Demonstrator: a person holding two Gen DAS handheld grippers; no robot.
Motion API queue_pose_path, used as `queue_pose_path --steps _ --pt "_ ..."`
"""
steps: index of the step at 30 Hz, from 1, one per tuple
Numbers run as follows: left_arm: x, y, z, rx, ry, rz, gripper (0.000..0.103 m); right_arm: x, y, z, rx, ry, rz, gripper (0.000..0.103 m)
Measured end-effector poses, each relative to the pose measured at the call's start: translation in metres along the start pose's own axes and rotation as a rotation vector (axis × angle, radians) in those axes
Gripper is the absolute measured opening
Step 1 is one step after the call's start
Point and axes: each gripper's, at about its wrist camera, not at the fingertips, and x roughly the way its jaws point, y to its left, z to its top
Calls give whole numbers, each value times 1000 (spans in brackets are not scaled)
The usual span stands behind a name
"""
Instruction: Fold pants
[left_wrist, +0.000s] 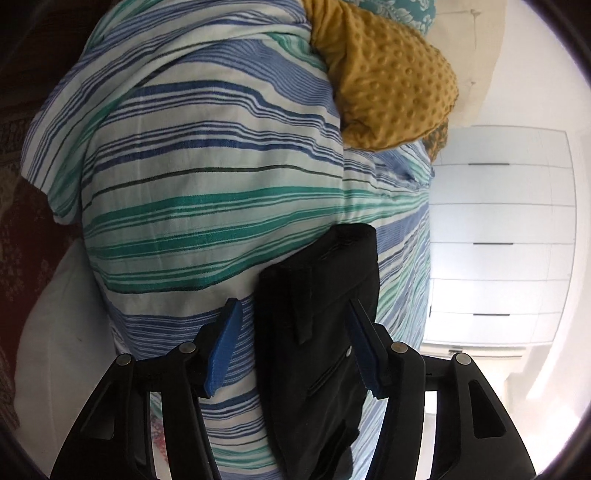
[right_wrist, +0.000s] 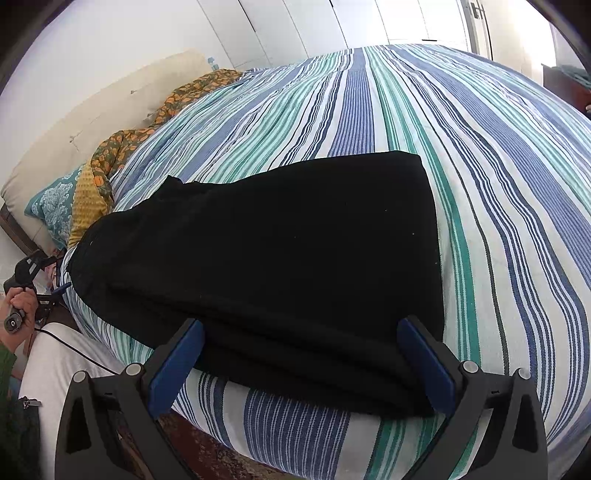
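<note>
Here, black pants (right_wrist: 258, 266) lie folded on the bed (right_wrist: 480, 155); both grippers (left_wrist: 295, 343) (right_wrist: 301, 354) gape, empty. Probably one fold remains.

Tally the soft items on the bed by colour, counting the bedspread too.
Black: 1, pants
Striped blue-green: 1, bedspread
Mustard: 1, dotted cushion
Teal floral: 1, pillow
Orange floral: 1, cloth
Total: 5
</note>
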Motion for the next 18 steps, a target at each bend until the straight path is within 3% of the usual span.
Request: queue_pose_path --steps 4,10,14,18 --pt "14 2 6 -8 10 -24 58 0 0 0 -2 -1 -1 103" --pt "43 -6 6 72 51 -5 58 1 0 0 -3 -2 -3 103" --pt "44 -7 6 53 23 8 26 1 0 0 -5 -3 -3 103" --pt "25 -31 -7 147 -25 18 20 0 2 -2 -23 -21 -11 103"
